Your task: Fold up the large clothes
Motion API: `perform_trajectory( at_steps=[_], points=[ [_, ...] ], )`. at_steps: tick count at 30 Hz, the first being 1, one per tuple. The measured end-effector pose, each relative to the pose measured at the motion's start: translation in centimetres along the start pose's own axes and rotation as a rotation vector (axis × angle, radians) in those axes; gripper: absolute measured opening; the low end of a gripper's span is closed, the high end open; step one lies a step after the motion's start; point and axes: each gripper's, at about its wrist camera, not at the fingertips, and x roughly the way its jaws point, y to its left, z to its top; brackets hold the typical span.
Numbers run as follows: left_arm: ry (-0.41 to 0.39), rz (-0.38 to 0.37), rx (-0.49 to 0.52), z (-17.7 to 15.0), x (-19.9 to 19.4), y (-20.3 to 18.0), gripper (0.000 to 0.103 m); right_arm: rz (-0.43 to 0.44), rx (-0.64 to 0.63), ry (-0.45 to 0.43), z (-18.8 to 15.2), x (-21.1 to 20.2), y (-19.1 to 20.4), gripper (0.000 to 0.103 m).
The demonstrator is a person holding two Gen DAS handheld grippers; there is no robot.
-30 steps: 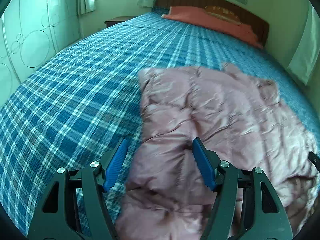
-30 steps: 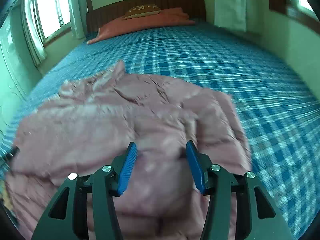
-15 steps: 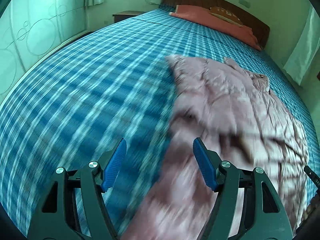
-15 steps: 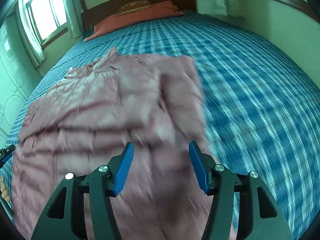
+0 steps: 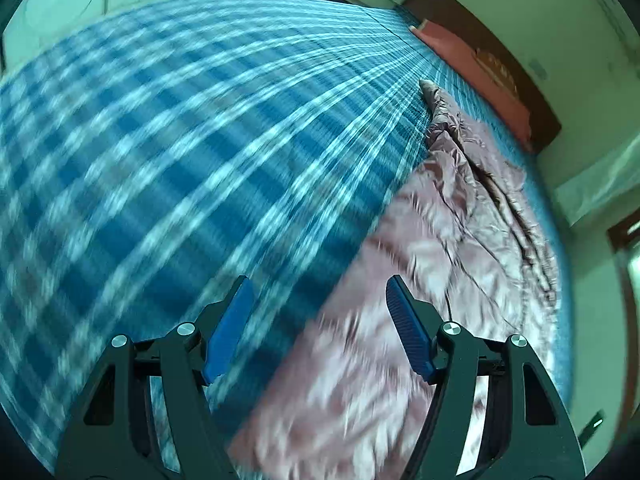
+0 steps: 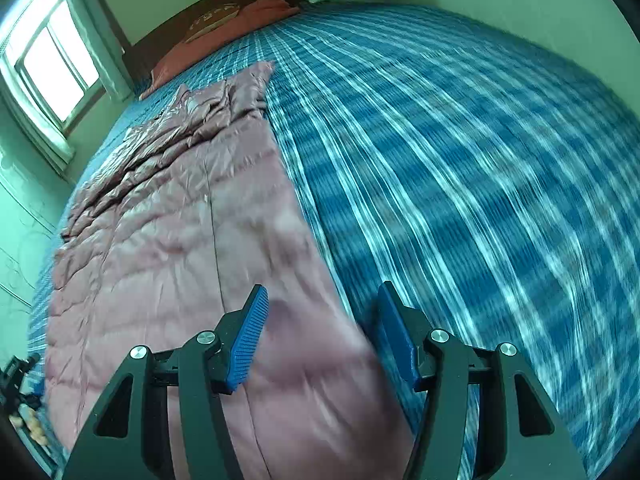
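One pink jacket [image 6: 168, 216] lies flat on the plaid bed [image 6: 460, 152]. Both the left gripper [image 5: 318, 320] and the right gripper [image 6: 322, 332] hover open and empty, the right's fingers having just widened.

A blue plaid bedspread [image 6: 460, 152] is covering the whole bed, its checks smearing into streaks. An orange-red pillow [image 6: 224, 36] is lying against the dark wooden headboard [image 5: 492, 36]. Daylight is coming through a window [image 6: 56, 68], with pale curtains [image 6: 96, 52] hanging beside it.

Both wrist views look steeply down, close over the bed [image 5: 168, 152], sharing the pink jacket [image 6: 168, 248].
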Motion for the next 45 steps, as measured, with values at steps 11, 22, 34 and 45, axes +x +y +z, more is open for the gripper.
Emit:
perform_trajectory(
  at_steps=[11, 22, 34, 45],
  points=[
    [0.02, -0.171, -0.161, -5.1, -3.0, 2.1, 0.069, 0.075, 0.108, -0.017, -5.7, -2.8, -2.5, 0.057],
    [0.034, -0.287, -0.259, -7.4, -2.8, 1.7, 0.069, 0.261, 0.231, -0.028, -8.4, -4.4, -3.2, 0.061],
    [0.025, -0.302, -0.222, -7.1, -0.8, -0.7, 0.067, 0.412, 0.323, -0.044, -8.0, -2.2, -1.2, 0.06],
    [-0.016, -0.3, -0.297, -6.9, -2.4, 2.8, 0.067, 0.411, 0.354, -0.034, -8.7, -2.5, -2.4, 0.06]
  ],
)
